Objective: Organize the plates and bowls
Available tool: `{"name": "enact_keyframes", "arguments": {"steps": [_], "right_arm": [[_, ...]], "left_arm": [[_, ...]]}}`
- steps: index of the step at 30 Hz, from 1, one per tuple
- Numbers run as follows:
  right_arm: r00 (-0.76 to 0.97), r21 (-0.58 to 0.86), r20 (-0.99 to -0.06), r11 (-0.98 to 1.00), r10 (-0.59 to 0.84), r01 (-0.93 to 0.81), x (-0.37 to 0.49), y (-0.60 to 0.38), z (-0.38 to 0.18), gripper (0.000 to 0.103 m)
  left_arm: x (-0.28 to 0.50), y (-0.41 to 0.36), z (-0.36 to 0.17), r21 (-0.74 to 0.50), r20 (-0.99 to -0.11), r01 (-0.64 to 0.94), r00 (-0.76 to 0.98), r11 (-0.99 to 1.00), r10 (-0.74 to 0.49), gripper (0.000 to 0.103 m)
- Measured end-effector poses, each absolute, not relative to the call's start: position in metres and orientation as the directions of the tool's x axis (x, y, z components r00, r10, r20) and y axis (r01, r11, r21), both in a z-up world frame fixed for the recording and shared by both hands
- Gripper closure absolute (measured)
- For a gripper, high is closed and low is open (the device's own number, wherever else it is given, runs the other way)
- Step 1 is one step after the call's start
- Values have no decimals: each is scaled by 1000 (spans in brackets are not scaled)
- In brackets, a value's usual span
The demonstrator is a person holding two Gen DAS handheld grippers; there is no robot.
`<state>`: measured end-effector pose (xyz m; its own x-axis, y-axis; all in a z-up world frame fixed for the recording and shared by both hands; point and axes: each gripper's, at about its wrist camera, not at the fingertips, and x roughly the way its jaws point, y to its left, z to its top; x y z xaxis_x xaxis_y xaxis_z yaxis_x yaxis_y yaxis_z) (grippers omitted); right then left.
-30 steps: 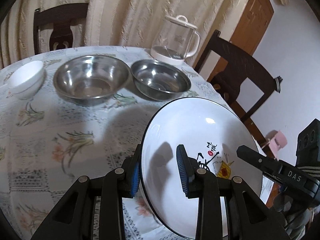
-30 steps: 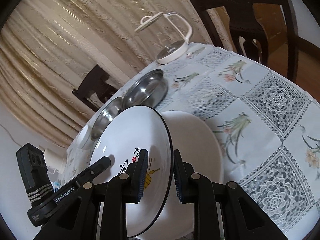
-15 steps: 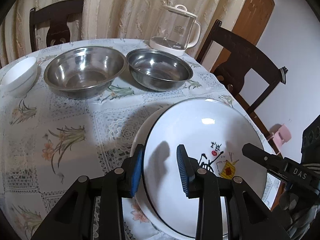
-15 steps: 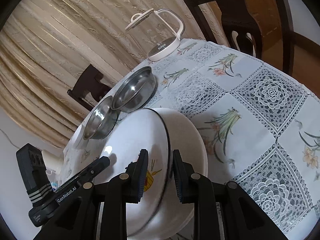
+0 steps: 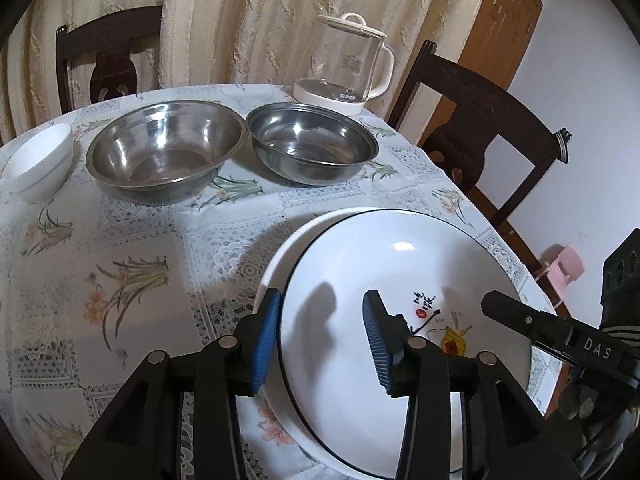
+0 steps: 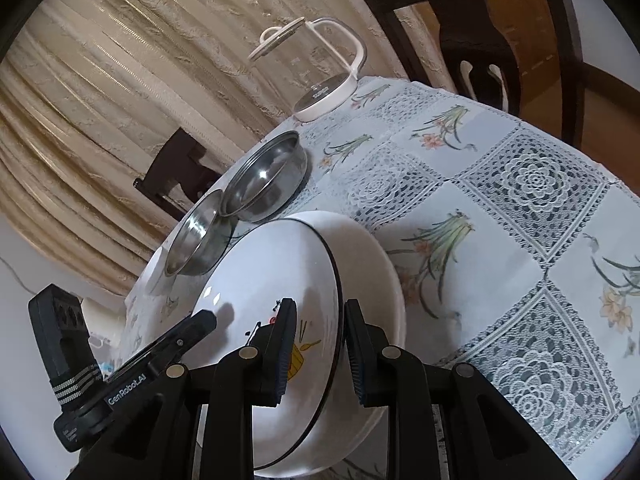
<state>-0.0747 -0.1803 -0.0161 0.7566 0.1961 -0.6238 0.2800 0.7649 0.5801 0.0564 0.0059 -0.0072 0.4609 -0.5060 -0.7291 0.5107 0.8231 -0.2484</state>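
Lowered since a second ago, painted plate (image 5: 400, 280) sat nested on plain plate (image 5: 280, 256) on tabletop (image 5: 120, 240); both hand-held grippers, left (image 5: 320, 336) and right (image 6: 320, 344), were released apart; next: withdraw toward bowls.

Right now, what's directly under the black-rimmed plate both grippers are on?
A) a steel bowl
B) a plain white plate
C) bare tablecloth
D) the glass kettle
B: the black-rimmed plate sits in a plain white plate, whose rim shows past its left edge; the steel bowls and kettle stand apart behind.
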Motion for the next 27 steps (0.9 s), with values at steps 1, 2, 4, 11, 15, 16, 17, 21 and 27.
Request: {"name": "enact_keyframes", "arguments": {"steps": [1, 2, 4, 11, 15, 16, 17, 21, 27], "right_arm": [[757, 576, -626, 766, 188, 287, -75, -181, -16, 77], [761, 577, -622, 765, 184, 286, -76, -183, -16, 77], [766, 576, -617, 767, 182, 282, -78, -183, -13, 77], [769, 577, -614, 766, 178, 284, -78, -182, -13, 77], [781, 569, -605, 771, 157, 286, -81, -183, -9, 77], [782, 571, -603, 769, 157, 286, -81, -183, -9, 77], [784, 576, -601, 766, 158, 287, -81, -184, -9, 77], [788, 578, -596, 763, 154, 289, -82, -185, -8, 77], [788, 579, -597, 761, 151, 292, -82, -185, -8, 77]], "left_arm": [[56, 6, -8, -249, -730, 513, 458, 822, -507, 59], [56, 5, -8, -249, -731, 515, 456, 820, -508, 58], [55, 4, -9, -252, -732, 516, 452, 819, -510, 57], [52, 5, -8, -264, -729, 511, 449, 818, -516, 53], [52, 12, -6, -284, -721, 502, 449, 817, -527, 53], [52, 14, -5, -288, -718, 499, 453, 817, -529, 53], [52, 16, -4, -289, -715, 495, 458, 819, -528, 52], [54, 25, 0, -307, -706, 472, 469, 827, -530, 51], [59, 40, 0, -321, -705, 425, 490, 846, -514, 51]]}}
